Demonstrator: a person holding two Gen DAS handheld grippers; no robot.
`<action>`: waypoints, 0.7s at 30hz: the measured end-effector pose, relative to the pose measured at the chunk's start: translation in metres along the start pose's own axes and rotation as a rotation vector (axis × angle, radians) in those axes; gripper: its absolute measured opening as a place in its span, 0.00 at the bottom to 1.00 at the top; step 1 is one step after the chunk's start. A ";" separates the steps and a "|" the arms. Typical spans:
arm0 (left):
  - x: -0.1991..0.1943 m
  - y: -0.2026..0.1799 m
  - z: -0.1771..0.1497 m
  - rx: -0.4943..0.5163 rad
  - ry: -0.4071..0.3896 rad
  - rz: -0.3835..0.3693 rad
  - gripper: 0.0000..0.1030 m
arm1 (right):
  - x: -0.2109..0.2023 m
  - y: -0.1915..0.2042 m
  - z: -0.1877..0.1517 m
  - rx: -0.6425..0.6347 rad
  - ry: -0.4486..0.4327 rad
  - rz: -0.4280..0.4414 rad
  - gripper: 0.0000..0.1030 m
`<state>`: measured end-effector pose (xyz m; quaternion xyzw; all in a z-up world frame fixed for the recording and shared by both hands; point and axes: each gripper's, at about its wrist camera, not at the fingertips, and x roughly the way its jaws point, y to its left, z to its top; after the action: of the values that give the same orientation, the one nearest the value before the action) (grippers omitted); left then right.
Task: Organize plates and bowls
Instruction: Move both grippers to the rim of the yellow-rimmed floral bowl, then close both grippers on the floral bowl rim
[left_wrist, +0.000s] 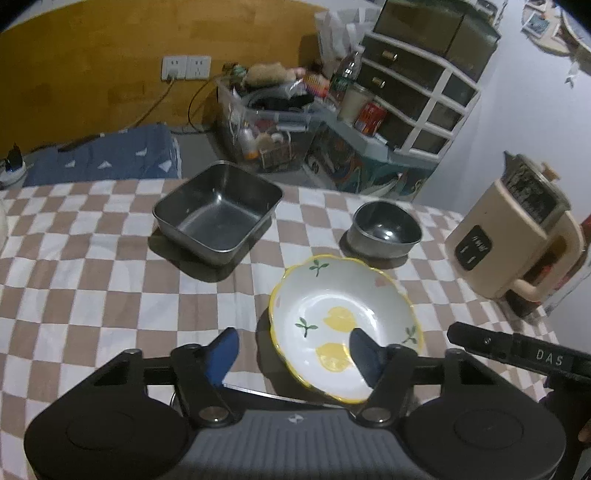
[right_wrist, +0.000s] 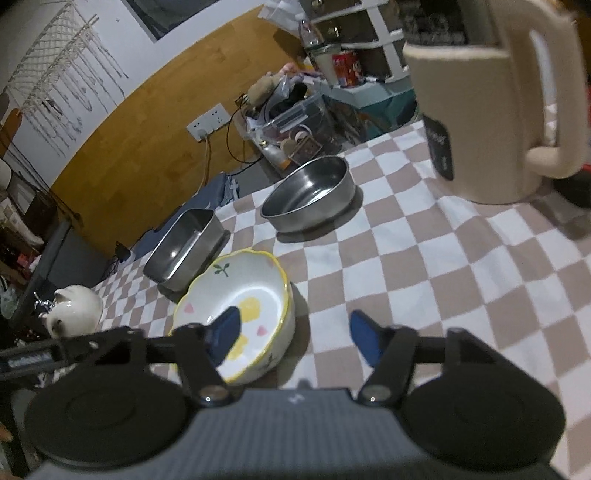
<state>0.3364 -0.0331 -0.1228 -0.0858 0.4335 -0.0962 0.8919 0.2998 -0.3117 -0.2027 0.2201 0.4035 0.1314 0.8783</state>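
A white ceramic bowl (left_wrist: 343, 295) (right_wrist: 236, 291) with a yellow scalloped rim and lemon print sits on the checked tablecloth (left_wrist: 92, 295). My left gripper (left_wrist: 291, 350) straddles its left rim, one blue finger inside and the other outside on the cloth; the pads stand apart from the wall. My right gripper (right_wrist: 293, 332) straddles the opposite rim the same way, open. Beyond the ceramic bowl stand a square steel tray (left_wrist: 218, 214) (right_wrist: 184, 243) and a round steel bowl (left_wrist: 386, 229) (right_wrist: 310, 195), both empty.
A cream electric kettle (left_wrist: 517, 236) (right_wrist: 480, 110) stands at the table's right side. A white ceramic pot (right_wrist: 74, 310) sits at the left edge. Behind the table are a cluttered clear bin (left_wrist: 266, 122), a drawer unit (left_wrist: 417, 92) and a wood-panelled wall.
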 end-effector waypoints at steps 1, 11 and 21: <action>0.006 0.001 0.001 -0.006 0.011 0.001 0.60 | 0.006 -0.001 0.002 0.002 0.006 0.004 0.63; 0.055 0.013 0.005 -0.042 0.100 -0.012 0.44 | 0.054 -0.002 0.013 0.012 0.072 0.039 0.41; 0.068 0.018 0.005 -0.067 0.128 -0.044 0.16 | 0.073 0.005 0.011 -0.005 0.119 0.024 0.17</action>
<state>0.3833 -0.0322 -0.1752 -0.1186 0.4909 -0.1065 0.8565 0.3541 -0.2808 -0.2414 0.2144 0.4519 0.1558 0.8518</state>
